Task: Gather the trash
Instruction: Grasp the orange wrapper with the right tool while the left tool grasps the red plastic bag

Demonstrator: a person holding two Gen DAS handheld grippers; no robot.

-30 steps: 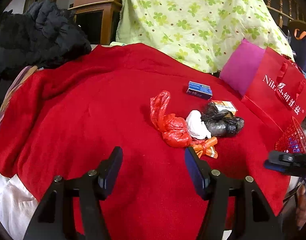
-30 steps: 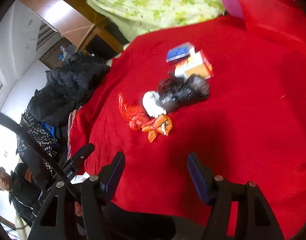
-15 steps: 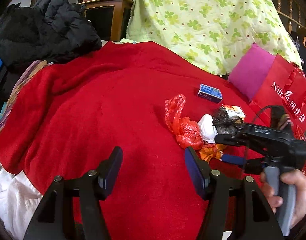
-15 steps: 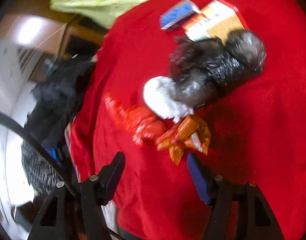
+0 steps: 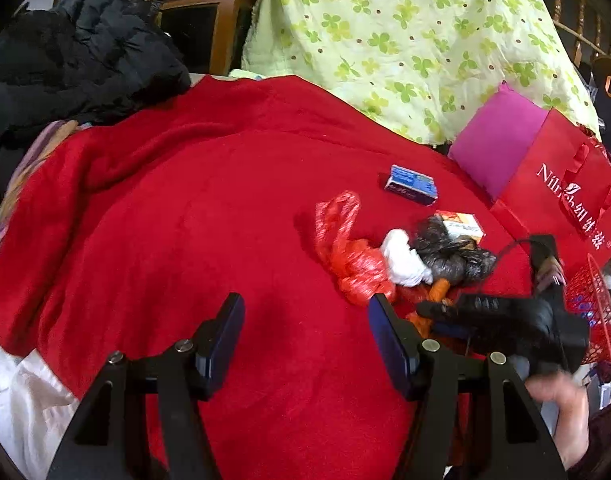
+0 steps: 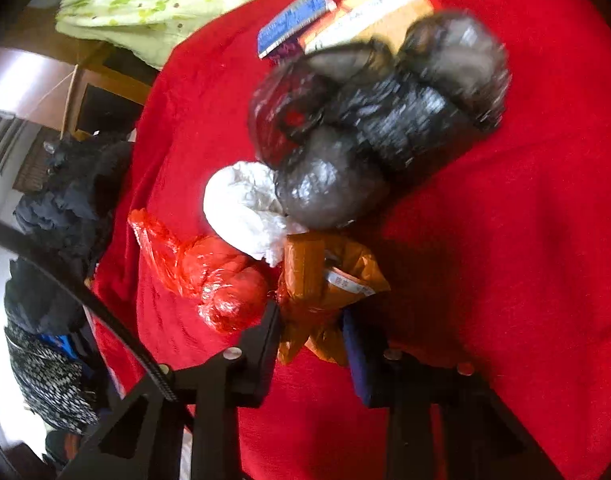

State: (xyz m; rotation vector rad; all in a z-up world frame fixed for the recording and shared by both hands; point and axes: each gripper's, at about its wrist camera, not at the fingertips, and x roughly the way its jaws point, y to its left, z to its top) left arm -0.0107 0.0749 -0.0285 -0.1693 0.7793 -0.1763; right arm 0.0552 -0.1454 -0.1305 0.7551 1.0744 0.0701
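The trash sits in a small heap on the red blanket (image 5: pixel 185 240), and some of it is hard to see. The black bag (image 6: pixel 385 120) is blurry in the right wrist view, so its shape is not clear. An orange and white box (image 6: pixel 369 12) and a blue box (image 6: pixel 293 20) lie past the black bag, far from the right gripper (image 6: pixel 311 320), and the bag hides part of the orange and white box. The orange wrapper (image 6: pixel 325 280) is right at the tips of the right gripper. Its jaws have just been closing, and now they pinch the low end of the wrapper between them. A white bag (image 6: pixel 245 204) touches the wrapper on the far side. A red bag (image 6: pixel 209 272) lies just beside the gripper's left finger.

The left gripper (image 5: pixel 305 340) hangs over bare blanket with its jaws spread and nothing between them. The heap is ahead of it and to its right.

From the left wrist view, the right gripper and the hand (image 5: pixel 561 404) holding it block most of the orange wrapper, so only a small bit shows. That view also shows a red basket (image 5: pixel 593 304), cut off at the edge, a red paper bag (image 5: pixel 565 184) with white letters, a pink cushion (image 5: pixel 497 148), a green flowered cloth (image 5: pixel 405 40) and a black coat (image 5: pixel 77 56). The right wrist view does not show the basket, the paper bag or the cushion.
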